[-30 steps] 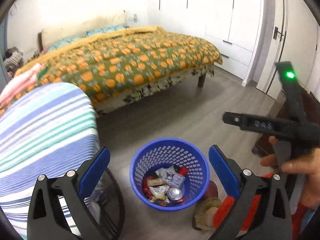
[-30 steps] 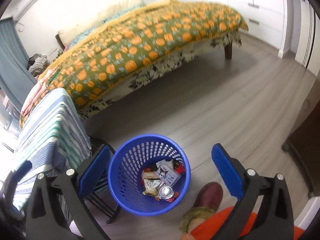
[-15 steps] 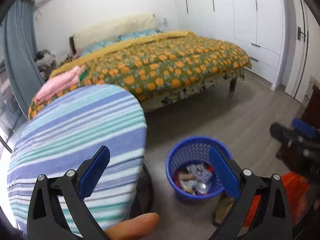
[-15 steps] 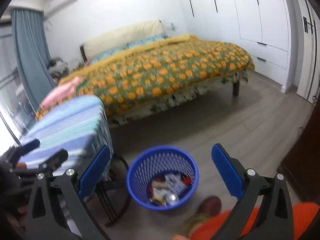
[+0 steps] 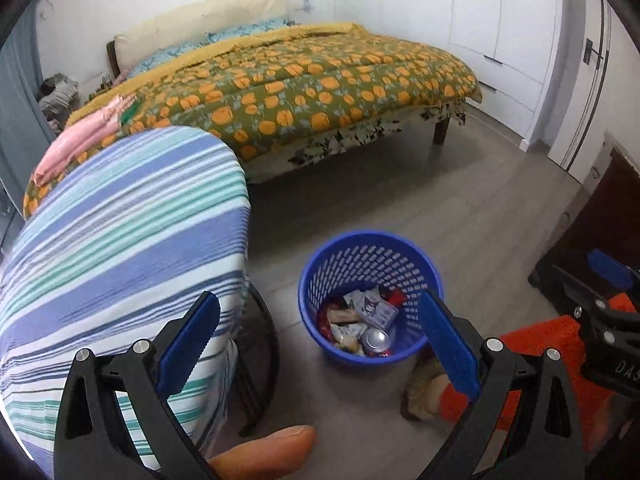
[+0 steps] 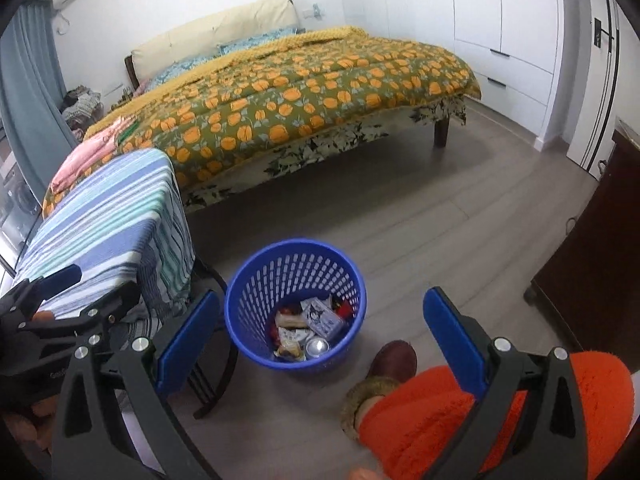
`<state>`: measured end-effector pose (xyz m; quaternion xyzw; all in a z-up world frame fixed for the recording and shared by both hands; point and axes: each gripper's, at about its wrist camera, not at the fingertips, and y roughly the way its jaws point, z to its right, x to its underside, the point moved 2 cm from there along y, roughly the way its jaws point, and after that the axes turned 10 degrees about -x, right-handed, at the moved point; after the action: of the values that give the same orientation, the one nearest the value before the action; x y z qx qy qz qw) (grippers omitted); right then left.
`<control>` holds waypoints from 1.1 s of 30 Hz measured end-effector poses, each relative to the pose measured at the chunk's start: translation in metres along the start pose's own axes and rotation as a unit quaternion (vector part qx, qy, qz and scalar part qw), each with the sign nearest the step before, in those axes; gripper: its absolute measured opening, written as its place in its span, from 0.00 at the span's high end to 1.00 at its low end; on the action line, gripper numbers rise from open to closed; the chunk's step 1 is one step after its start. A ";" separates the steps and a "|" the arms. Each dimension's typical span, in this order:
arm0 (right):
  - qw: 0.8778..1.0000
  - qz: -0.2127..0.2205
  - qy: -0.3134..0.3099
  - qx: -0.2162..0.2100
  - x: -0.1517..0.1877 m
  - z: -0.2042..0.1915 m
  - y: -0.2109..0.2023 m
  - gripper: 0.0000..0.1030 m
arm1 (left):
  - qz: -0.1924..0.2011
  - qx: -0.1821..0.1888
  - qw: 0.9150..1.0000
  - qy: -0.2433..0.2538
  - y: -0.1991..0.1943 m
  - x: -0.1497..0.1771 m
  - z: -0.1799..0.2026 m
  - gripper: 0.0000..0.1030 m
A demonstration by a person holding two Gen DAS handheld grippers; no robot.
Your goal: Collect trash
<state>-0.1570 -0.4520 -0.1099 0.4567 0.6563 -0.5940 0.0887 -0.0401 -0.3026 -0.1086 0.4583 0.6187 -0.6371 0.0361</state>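
Left gripper (image 5: 320, 344): jaws spread wide, nothing between them. Right gripper (image 6: 324, 344): likewise spread wide and empty. Both are held above the floor (image 6: 440, 216). The blue basket (image 6: 256, 296) stands on the floor beside the striped ironing board (image 5: 120, 240) — near the person's shoe (image 6: 394, 358). Inside lie the trash: wrappers (image 6: 322, 316) and a can (image 6: 317, 347). The bed (image 6: 300, 92) stands behind, well apart.
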 end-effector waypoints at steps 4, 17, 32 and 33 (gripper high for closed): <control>1.000 -0.016 -0.017 0.002 0.005 -0.007 0.002 0.04 | -0.016 0.012 1.000 0.001 0.008 0.003 0.003 0.05; 0.998 -0.046 -0.038 0.016 0.011 -0.010 0.008 0.04 | -0.029 0.014 0.999 0.004 0.015 0.006 0.007 0.05; 0.997 -0.061 -0.038 0.013 0.016 -0.011 0.016 0.04 | -0.035 0.009 0.999 0.004 0.021 0.006 0.006 0.05; 0.997 -0.061 -0.037 0.013 0.016 -0.011 0.016 0.04 | -0.035 0.009 0.999 0.005 0.021 0.006 0.006 0.05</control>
<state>-0.1499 -0.4365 -0.1284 0.3943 0.6714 -0.6235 0.0704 -0.0339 -0.3092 -0.1292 0.4397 0.6289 -0.6412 0.0069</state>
